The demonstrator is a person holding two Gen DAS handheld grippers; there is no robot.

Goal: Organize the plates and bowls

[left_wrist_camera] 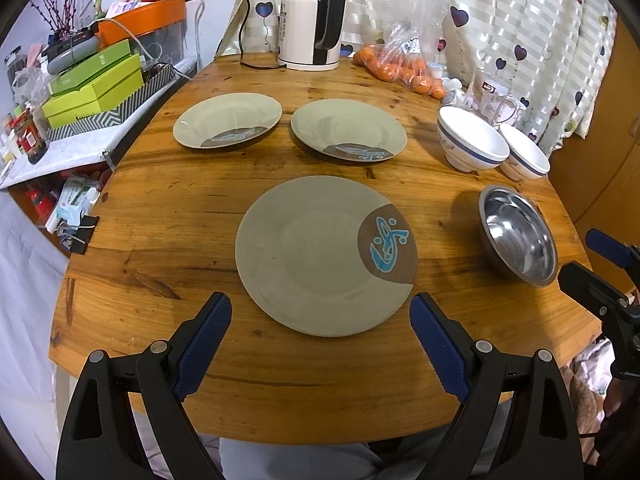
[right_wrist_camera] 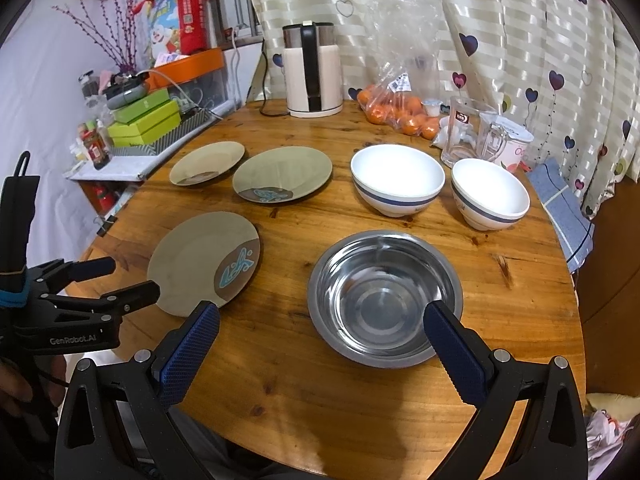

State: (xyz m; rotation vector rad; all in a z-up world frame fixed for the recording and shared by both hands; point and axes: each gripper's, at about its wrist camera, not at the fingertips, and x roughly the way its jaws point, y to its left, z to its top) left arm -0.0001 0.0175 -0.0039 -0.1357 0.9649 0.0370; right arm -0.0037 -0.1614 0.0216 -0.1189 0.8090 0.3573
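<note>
Three beige plates with a brown patch lie on the round wooden table (left_wrist_camera: 160, 240): a near one (left_wrist_camera: 316, 256) (right_wrist_camera: 196, 268), a far left one (left_wrist_camera: 226, 124) (right_wrist_camera: 206, 162) and a far middle one (left_wrist_camera: 346, 128) (right_wrist_camera: 282, 178). Two white bowls with a blue band (left_wrist_camera: 468, 138) (left_wrist_camera: 524, 152) (right_wrist_camera: 396, 178) (right_wrist_camera: 490, 192) stand at the right. A steel bowl (left_wrist_camera: 518, 234) (right_wrist_camera: 384, 296) sits near the front right. My left gripper (left_wrist_camera: 320, 340) (right_wrist_camera: 120, 280) is open, just short of the near plate. My right gripper (right_wrist_camera: 320, 344) (left_wrist_camera: 600, 256) is open in front of the steel bowl.
A kettle (left_wrist_camera: 312, 20) with its cord, a bag of oranges (left_wrist_camera: 404, 68) and glass mugs (left_wrist_camera: 494, 96) stand along the table's back edge. A blue cloth (right_wrist_camera: 560, 208) hangs at the right edge. A cluttered shelf with green boxes (left_wrist_camera: 92, 84) is left of the table.
</note>
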